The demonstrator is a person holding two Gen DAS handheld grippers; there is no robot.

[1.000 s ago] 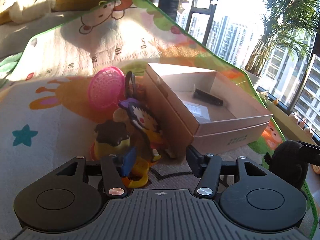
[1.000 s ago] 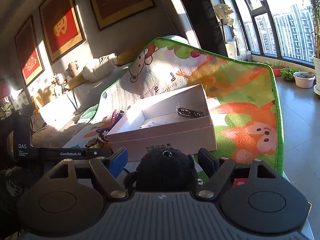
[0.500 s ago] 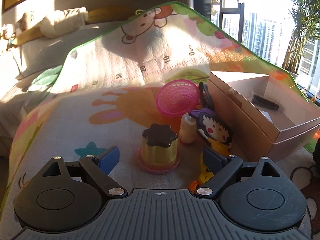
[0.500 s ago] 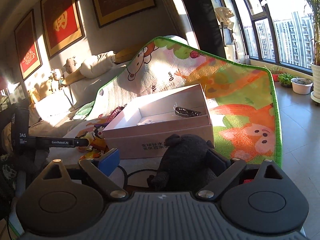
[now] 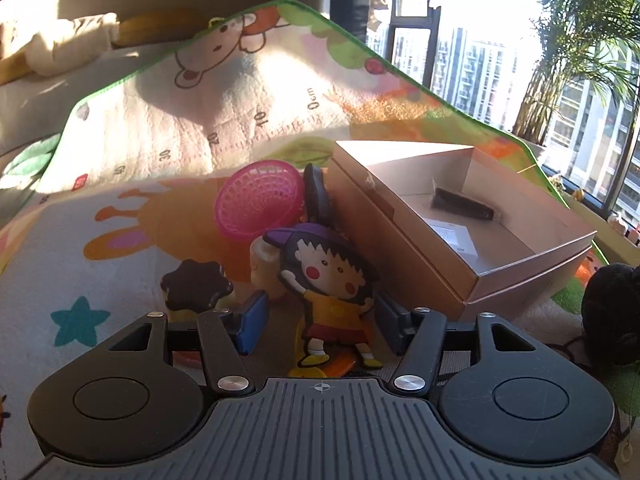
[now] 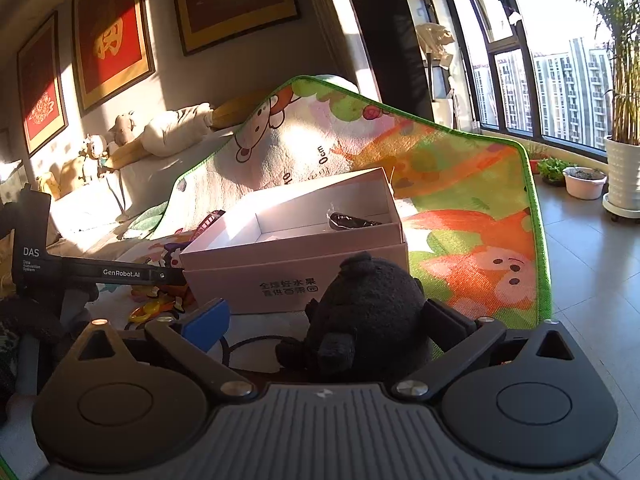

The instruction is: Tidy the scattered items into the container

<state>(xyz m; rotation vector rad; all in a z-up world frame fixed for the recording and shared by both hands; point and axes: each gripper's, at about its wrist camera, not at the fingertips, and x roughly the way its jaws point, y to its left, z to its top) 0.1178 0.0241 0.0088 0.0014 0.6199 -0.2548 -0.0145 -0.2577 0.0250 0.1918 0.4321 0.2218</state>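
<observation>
**me:** Risk check, because this could go sideways. My left gripper (image 5: 318,322) is closing around the flat cartoon girl figure (image 5: 326,280), which stands just on the near-left side of the box (image 5: 472,292), leaning by its long wall. Pads aren't pressing on it yet as far as I can see. It's thin and floppy-looking, so my guess is it twists or slides out if only an edge gets pinched.

**other:** What's crowding it?

**me:** Lots. The small cream bottle (image 5: 266,266) is right behind it, the pink basket (image 5: 258,204) sits farther back from the box's left wall, and the dark-lidded cup (image 5: 196,286) is out to the left of the figure. Closing jaws could knock the bottle over or drag the yellow-orange toy (image 5: 320,366) under the figure's feet.

**other:** And your right?

**me:** The right gripper (image 6: 326,320) is opening wide, with the black plush (image 6: 368,312) between the jaws in front of the box's short wall. One finger touches it, the other is clear, so no grip.

**other:** Room to move?

**me:** The box is open-topped and mostly bare, just a dark strip (image 5: 464,204) and a white card (image 5: 454,236) inside. Lifting over the near wall is the catch. The mat (image 6: 480,184) right of the box is free, with a cable (image 6: 256,344) looping near the plush.
</observation>
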